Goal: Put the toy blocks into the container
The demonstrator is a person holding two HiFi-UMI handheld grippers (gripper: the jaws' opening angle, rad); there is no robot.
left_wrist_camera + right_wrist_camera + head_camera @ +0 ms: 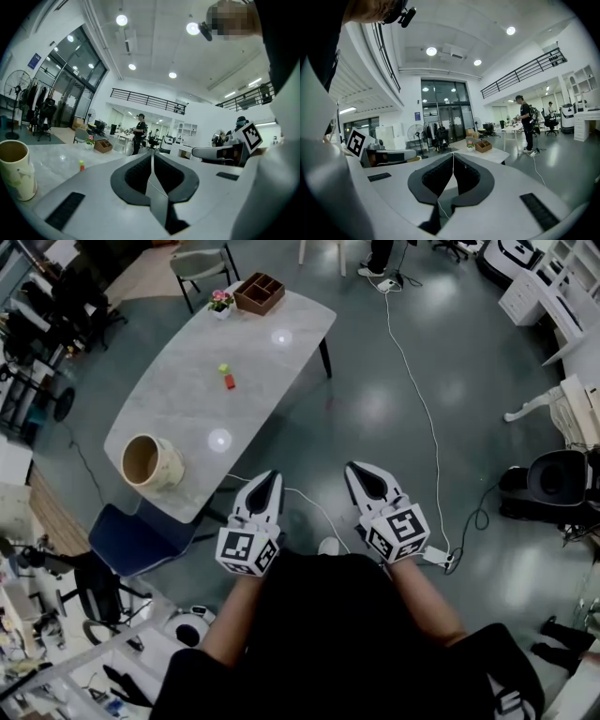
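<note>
A red block [230, 382] and a yellow-green block [223, 368] lie close together on the grey marble table [187, 399]. A beige round container [150, 462] stands at the table's near left corner. My left gripper [265, 479] and right gripper [361, 472] hang over the floor in front of the table, both shut and empty. In the left gripper view the container [15, 168] stands at the left edge and the red block [81, 165] is small on the tabletop. The right gripper view shows its jaws [453, 154] meeting at the tips with nothing between them.
A brown wooden box [260, 292] and a small flower pot [220, 302] stand at the table's far end. A blue chair [136, 538] is tucked at the near corner. A white cable [412, 381] runs across the floor. A person [139, 133] stands far off.
</note>
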